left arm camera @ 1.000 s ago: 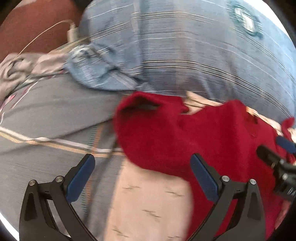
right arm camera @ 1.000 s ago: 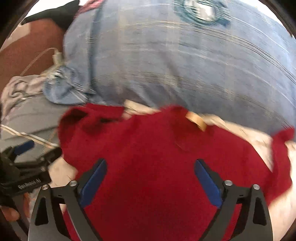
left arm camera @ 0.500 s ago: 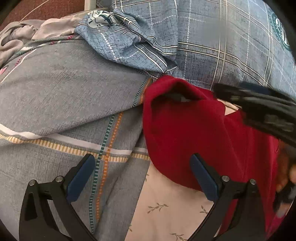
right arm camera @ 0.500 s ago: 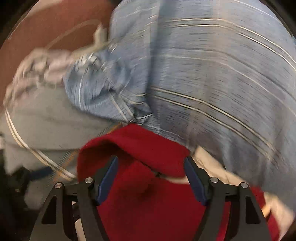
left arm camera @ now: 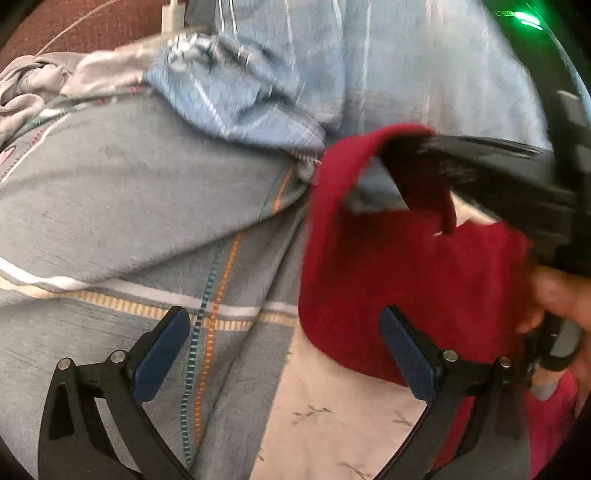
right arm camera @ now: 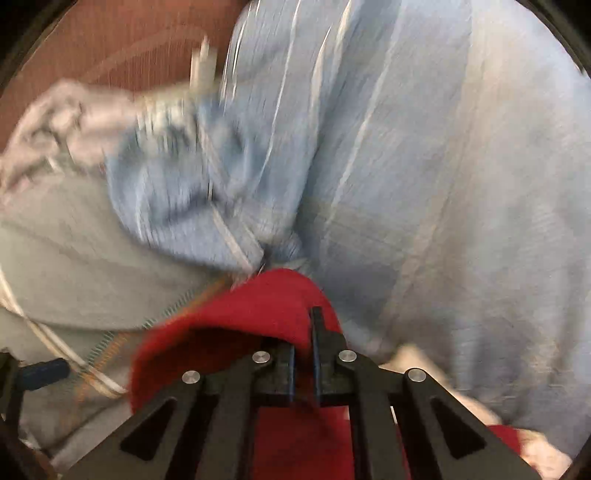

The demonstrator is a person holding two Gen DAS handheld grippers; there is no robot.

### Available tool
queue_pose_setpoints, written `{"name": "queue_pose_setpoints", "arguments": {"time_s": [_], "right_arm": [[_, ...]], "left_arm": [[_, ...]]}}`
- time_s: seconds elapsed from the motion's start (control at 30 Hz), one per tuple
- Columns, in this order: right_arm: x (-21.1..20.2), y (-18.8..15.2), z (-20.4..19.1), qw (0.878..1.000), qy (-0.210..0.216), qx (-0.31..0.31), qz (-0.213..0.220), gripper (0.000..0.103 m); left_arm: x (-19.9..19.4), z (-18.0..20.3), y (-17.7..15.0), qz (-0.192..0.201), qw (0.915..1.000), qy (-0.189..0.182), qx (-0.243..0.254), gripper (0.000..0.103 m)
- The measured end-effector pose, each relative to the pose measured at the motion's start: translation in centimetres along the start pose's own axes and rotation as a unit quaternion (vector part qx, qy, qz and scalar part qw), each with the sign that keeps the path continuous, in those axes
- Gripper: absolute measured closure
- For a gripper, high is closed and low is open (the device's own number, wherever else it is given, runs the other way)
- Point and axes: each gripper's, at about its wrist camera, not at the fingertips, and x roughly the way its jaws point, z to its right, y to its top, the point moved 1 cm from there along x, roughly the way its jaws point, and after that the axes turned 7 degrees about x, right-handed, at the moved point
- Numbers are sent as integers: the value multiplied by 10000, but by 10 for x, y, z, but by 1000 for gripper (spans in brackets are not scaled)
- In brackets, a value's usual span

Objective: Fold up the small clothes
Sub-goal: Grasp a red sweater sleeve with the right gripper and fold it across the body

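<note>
A small dark red garment [left arm camera: 399, 280] lies on the bedding at the right of the left wrist view. My left gripper [left arm camera: 284, 354] is open and empty just in front of its near edge. My right gripper [right arm camera: 303, 354] is shut on the red garment's far edge [right arm camera: 243, 317] and lifts it. In the left wrist view the right gripper [left arm camera: 491, 177] comes in from the right with the red edge looped up around its fingers.
A grey checked sheet [left arm camera: 129, 206] covers the bed at the left. A blue plaid pillow [right arm camera: 424, 184] fills the back and right. Crumpled light clothes [left arm camera: 40, 85] lie at the far left. A white charger plug [left arm camera: 173, 16] sits on a brown surface behind.
My right gripper has closed on the far edge of the red garment and raised it. The left gripper has stayed open, close to the garment's near edge.
</note>
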Motion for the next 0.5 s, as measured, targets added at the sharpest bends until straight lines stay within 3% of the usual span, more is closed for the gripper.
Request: {"name": "queue_pose_setpoints", "arguments": {"time_s": [0.1,0.17,0.2,0.3,0.4,0.5], "right_arm": [[-71,1,24,9980,-288,162,534,97],[-121,-5,47,9944,-525,239,880,97],[-127,3,58,9924,-706,207,983,97],[-183,-24,93,9863,-1138,274,1159,97],[-211,-71,113,9803,-1701,225,982,97],[-200,-126,137,9773,-2080,318,257,96]], "left_arm": [[-44,0,2,870,9928,-822,40,0],[-67,4,1,1287,9861,-1033,199,0],[-75,7,0,1414,9837,-1066,319,0],[-77,14,-1,1418,9835,-1035,428,0],[-65,20,-5,1152,9873,-1034,368,0],[-59,30,-12,1014,9874,-1150,384,0]]}}
